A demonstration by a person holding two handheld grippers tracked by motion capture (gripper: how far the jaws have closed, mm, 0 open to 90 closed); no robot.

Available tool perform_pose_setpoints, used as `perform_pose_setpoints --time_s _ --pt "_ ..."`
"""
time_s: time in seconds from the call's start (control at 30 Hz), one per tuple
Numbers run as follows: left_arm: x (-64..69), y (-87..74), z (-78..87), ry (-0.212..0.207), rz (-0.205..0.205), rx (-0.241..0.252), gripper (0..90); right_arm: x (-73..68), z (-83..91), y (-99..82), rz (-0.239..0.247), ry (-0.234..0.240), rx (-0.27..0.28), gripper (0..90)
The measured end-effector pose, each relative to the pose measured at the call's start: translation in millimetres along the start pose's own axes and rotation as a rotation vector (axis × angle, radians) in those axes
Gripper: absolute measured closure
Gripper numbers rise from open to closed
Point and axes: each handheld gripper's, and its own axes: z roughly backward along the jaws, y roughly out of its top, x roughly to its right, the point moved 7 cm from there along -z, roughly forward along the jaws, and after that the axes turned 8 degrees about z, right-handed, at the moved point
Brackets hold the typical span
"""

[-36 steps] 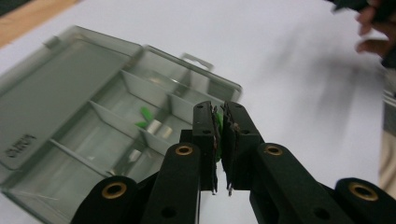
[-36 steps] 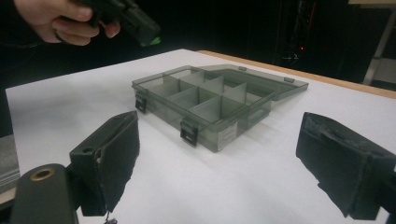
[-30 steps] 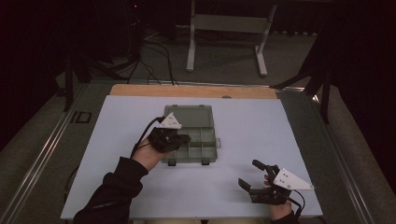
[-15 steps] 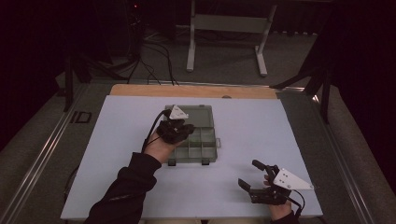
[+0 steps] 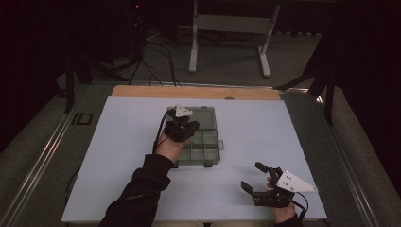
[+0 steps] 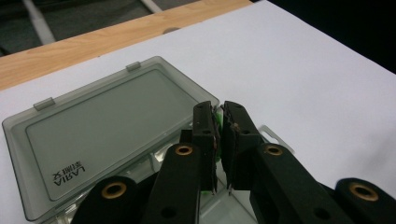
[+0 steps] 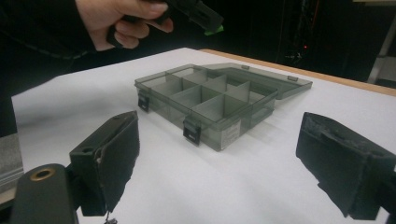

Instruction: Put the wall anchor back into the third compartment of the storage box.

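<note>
My left gripper point(image 5: 185, 126) has moved from the near-left edge of the organiser box point(image 5: 208, 150) out over its compartments, a little farther across the table than a second ago. I read that as carrying something to a slot. Its jaws are pinched together on a small green piece point(image 6: 215, 122), hanging above the open tray, with the clear lid point(image 6: 100, 130) lying flat on the far side. The box sits mid-table on the white sheet point(image 5: 118, 156). To the right, near me, my right gripper point(image 5: 257, 182) has kept still, jaws spread wide and empty.
</note>
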Motion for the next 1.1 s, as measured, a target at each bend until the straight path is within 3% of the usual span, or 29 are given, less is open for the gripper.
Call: perform_pose_setpoints --time_s 0.2,0.37,0.6,0.7,0.9,1.1 --pt "-3.6 -3.6 -13.3 0.044 0.035 -0.006 83.6 0.0 0.1 -0.3 -0.004 0.003 -0.001 13.5" --pt "-1.6 -9.2 -23.3 0.047 0.059 -0.013 83.5 -0.1 0.3 -0.4 -0.005 0.005 -0.001 13.5" --pt "-2.1 -22.0 -38.5 0.043 0.086 -0.066 83.4 0.1 1.5 0.1 -0.005 0.004 0.000 13.5" --pt "-4.2 -27.2 -44.8 0.056 0.098 -0.113 83.4 0.3 1.1 -0.6 -0.006 0.006 -0.002 13.5" --pt "-5.6 -32.1 -50.9 0.056 0.098 -0.160 83.3 0.4 1.3 -0.5 -0.008 0.006 0.000 13.5" --pt "-8.8 -38.3 -56.5 0.087 0.119 -0.202 83.3 0.4 1.1 -0.7 -0.008 0.007 -0.002 13.5"
